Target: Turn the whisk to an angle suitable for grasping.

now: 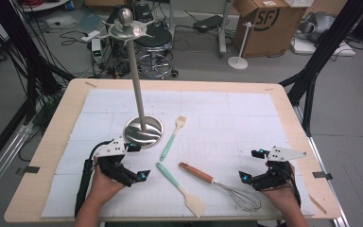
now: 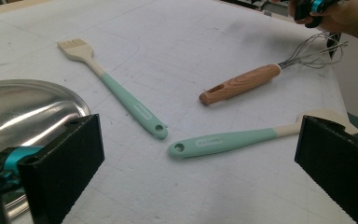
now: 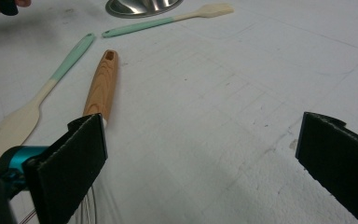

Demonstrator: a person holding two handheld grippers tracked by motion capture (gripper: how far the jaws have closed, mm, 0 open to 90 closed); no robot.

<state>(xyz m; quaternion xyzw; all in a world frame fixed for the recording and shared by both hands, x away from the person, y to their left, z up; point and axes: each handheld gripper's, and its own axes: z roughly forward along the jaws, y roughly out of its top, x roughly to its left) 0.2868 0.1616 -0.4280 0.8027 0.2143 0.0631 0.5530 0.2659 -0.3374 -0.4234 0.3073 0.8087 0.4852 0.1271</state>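
wood-handled wire whisk [image 1: 217,183] lies near the table's front edge, just beside the right gripper [image 1: 251,166], mint spatula [image 1: 182,190] on its other side. both grippers w/ jaws wide apart, nothing held; left gripper [image 1: 138,161] by the steel stand base [image 1: 143,131]. looks like pre-grasp; next: lower onto a handle.

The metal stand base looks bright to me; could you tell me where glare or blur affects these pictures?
In the left gripper view the stand base carries bright streaked reflections, and the near black jaws are soft while the spatula stays fairly sharp. In the right gripper view the whisk wires at the bottom edge blur out. In the high view, lighting is even, shadows faint.
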